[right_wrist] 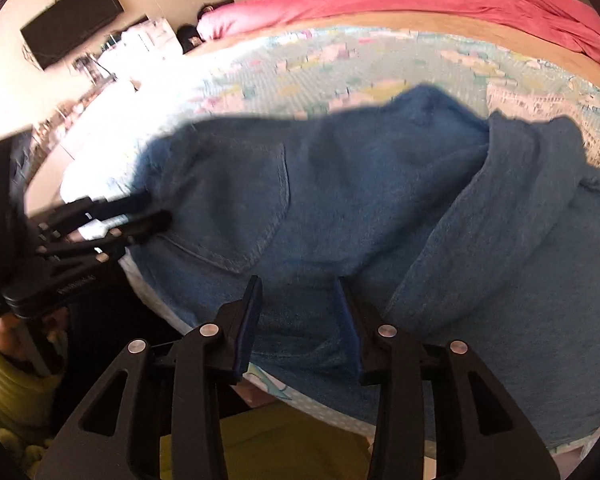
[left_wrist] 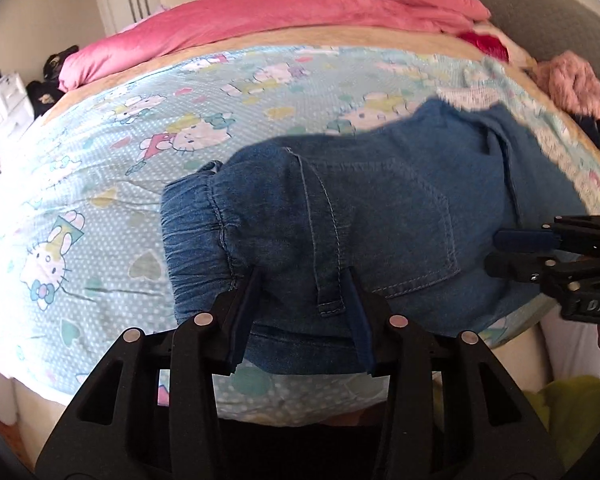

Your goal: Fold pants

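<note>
The pants [left_wrist: 372, 216] are soft blue denim, folded into a thick, wide bundle. They lie on a bed sheet [left_wrist: 112, 184] that is light blue with tiny white dots and cartoon cats, near the bed's front edge. In the left wrist view the bundle fills the middle and right of the frame. Its long side runs left to right, with the puffy, gathered waistband [left_wrist: 192, 232] at the left end. A stitched back pocket [left_wrist: 404, 240] faces up. A fuzzy pink blanket [left_wrist: 268, 16] is bunched along the top of the frame.

The left gripper [left_wrist: 303, 280] has its black fingers apart over the near edge of the denim, not pinching it. The right gripper [right_wrist: 298, 290] is also spread apart above the cloth, which looks blurry there.
</note>
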`<state>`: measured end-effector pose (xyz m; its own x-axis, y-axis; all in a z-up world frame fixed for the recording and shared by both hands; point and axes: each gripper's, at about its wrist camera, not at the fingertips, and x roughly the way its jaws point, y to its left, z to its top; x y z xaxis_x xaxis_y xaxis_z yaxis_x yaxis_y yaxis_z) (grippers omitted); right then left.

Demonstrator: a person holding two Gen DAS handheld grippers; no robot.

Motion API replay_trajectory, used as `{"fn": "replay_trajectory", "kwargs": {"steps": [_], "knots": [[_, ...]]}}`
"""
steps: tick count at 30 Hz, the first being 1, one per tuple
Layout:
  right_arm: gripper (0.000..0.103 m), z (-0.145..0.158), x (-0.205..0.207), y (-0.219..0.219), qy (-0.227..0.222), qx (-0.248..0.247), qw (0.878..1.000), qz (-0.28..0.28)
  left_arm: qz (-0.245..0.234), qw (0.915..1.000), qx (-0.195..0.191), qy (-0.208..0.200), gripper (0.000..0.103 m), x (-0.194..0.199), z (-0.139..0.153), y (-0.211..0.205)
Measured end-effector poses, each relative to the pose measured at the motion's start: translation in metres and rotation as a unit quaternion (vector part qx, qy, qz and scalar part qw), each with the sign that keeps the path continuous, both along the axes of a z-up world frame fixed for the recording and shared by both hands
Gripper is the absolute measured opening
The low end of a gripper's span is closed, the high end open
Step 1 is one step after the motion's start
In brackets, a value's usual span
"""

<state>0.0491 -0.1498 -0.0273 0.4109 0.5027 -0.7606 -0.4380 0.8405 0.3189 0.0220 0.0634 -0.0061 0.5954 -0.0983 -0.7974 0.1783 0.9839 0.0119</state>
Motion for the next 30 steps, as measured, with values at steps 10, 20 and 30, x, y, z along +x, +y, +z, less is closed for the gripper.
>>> {"fn": "replay_trajectory", "kwargs": {"steps": [10,20,30], "knots": [[0.057,0.049,0.009,-0.052,-0.066,0.019,0.995,-0.073,0.010,0.9981,-0.041,-0.046,0.066,-0.021,0.041,-0.003],[0.075,0.066,0.016,-0.095,-0.098,0.009,0.987,-0.125,-0.014,0.9971,-0.056,-0.049,0.084,-0.026,0.054,-0.029],[0.083,0.077,0.025,-0.109,-0.113,0.000,0.983,-0.143,-0.037,0.9963,-0.072,-0.031,0.090,-0.019,0.051,-0.055]]}}
